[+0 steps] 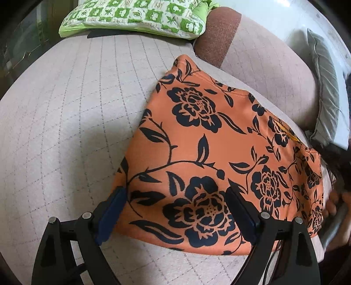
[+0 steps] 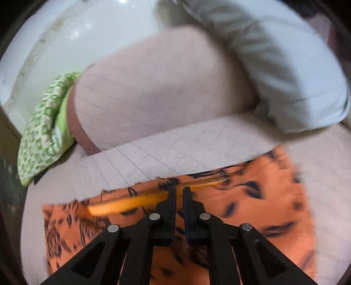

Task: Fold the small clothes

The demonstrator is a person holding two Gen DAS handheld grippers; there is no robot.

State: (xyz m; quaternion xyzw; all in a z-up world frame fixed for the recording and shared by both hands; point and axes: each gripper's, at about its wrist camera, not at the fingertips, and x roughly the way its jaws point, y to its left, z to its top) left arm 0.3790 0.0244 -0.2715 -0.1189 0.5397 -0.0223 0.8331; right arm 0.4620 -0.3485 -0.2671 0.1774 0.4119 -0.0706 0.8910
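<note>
The sofa seat, a pale pink quilted fabric with stitched lines, fills both views. Only the left wrist view is sharp: it shows the orange garment, smooth cloth printed with black roses and vines, lying flat on the seat right of centre, its near edge under the left gripper, whose jaws stand wide apart and hold nothing. The right wrist view is blurred; there the right gripper has its jaws nearly together over the garment's far hem, and whether cloth is pinched I cannot tell. A green checked pillow lies far left, a grey cushion far right.
</note>
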